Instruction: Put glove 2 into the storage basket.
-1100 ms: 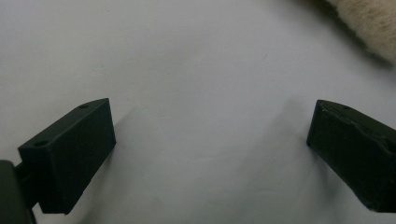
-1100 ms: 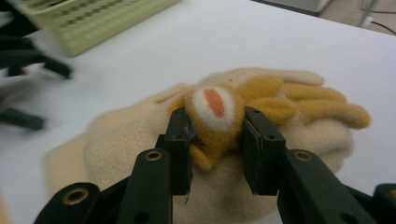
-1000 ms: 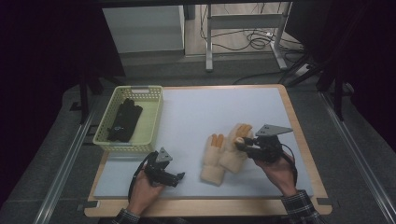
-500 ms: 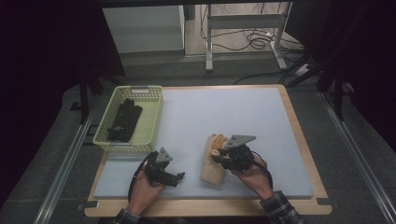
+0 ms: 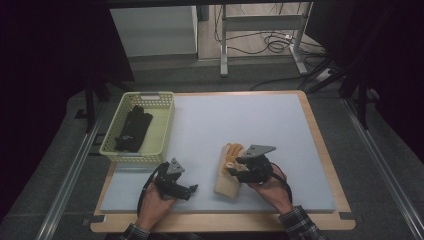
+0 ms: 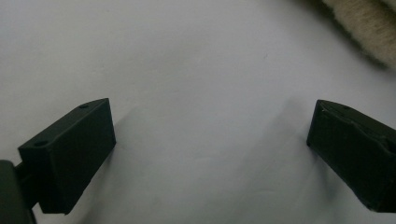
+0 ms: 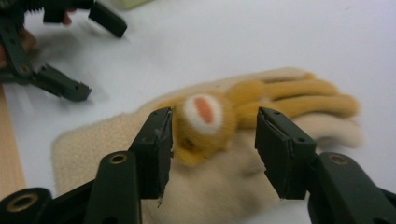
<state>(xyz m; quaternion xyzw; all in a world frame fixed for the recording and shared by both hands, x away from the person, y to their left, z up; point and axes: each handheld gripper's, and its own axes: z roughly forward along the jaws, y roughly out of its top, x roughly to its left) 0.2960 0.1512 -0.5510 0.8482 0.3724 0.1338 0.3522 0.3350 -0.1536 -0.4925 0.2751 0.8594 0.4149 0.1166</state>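
Observation:
A cream knitted glove with orange fingers (image 5: 226, 176) lies on the pale blue mat, stacked on another like it. In the right gripper view, its orange fingers and round white-and-orange patch (image 7: 204, 110) sit between my right gripper's jaws. My right gripper (image 5: 234, 169) (image 7: 212, 149) hovers right over the glove; its jaws have just been opening and its pads stand apart from the fabric. My left gripper (image 5: 193, 190) (image 6: 210, 154) rests open on the bare mat left of the gloves, with a cream glove edge (image 6: 369, 28) at the top right corner of its view. It also shows open in the right gripper view (image 7: 86, 53).
A yellow-green basket (image 5: 166, 125) stands at the mat's left edge and holds a black item (image 5: 133, 129). The mat lies on a wooden board (image 5: 320, 145). Chair or desk legs and cables lie on the floor behind the table.
My right gripper moved left and down with one glove, setting it over the other, and its jaws have widened. My left gripper has stayed put.

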